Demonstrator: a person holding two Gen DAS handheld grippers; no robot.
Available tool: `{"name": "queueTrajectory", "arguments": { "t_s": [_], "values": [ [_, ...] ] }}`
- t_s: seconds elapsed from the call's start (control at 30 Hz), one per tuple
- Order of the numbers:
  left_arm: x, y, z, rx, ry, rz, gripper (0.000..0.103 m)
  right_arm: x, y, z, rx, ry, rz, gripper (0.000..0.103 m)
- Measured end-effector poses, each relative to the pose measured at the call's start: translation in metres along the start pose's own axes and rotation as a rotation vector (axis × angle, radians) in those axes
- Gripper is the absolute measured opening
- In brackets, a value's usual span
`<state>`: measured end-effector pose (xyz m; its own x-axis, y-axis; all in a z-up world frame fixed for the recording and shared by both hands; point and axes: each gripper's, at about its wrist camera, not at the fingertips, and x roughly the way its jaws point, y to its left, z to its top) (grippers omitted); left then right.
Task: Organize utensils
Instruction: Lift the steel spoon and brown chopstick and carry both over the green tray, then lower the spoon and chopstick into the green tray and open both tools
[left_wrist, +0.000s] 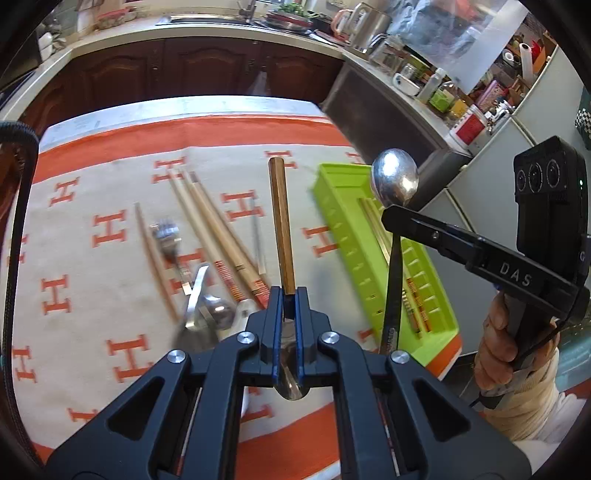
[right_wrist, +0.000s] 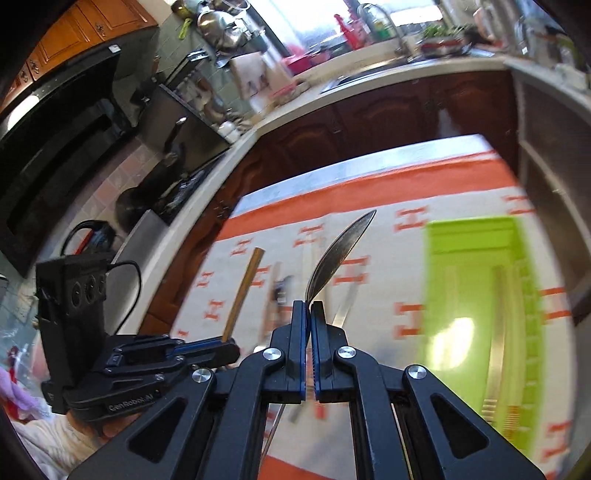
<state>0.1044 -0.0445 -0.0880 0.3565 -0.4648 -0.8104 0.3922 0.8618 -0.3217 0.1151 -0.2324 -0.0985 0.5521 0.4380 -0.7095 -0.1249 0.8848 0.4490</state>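
Observation:
My left gripper (left_wrist: 289, 295) is shut on a wooden-handled utensil (left_wrist: 280, 218), handle pointing forward above the cloth; its metal end shows below the jaws. My right gripper (right_wrist: 309, 308) is shut on a steel spoon (right_wrist: 340, 251), bowl up; in the left wrist view the spoon (left_wrist: 394, 181) is held over the green tray (left_wrist: 336, 206). The tray (right_wrist: 472, 251) holds chopsticks (left_wrist: 410, 291). Loose chopsticks (left_wrist: 218, 236), a fork (left_wrist: 168, 236) and spoons (left_wrist: 216, 310) lie on the cloth. The left gripper also shows in the right wrist view (right_wrist: 229, 349).
The table carries an orange and cream cloth (left_wrist: 92, 229) with H marks. Dark wooden cabinets (left_wrist: 192, 66) and a cluttered counter (left_wrist: 424, 81) stand behind. A white fridge (left_wrist: 491, 177) is at the right, a stove (right_wrist: 55, 147) at the left.

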Motion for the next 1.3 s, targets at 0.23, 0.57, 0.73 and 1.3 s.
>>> {"name": "queueTrajectory", "arguments": {
  "t_s": [0.23,0.57,0.73,1.3],
  "values": [
    [0.038,-0.068,0.022,-0.025,0.029,-0.082,0.004,-0.037,-0.056,0.012,-0.073,0.049,-0.176,0.002],
    [0.12,-0.114,0.016,-0.034,0.119,-0.061,0.004,-0.008,-0.133,-0.002,-0.12,0.195,-0.259,0.002],
    [0.146,-0.112,0.008,-0.046,0.152,-0.023,0.004,0.01,-0.149,-0.011,-0.104,0.215,-0.236,0.002],
    [0.143,-0.124,-0.002,-0.031,0.173,-0.002,0.004,0.05,-0.146,0.02,-0.059,0.183,-0.208,0.044]
  ]
}}
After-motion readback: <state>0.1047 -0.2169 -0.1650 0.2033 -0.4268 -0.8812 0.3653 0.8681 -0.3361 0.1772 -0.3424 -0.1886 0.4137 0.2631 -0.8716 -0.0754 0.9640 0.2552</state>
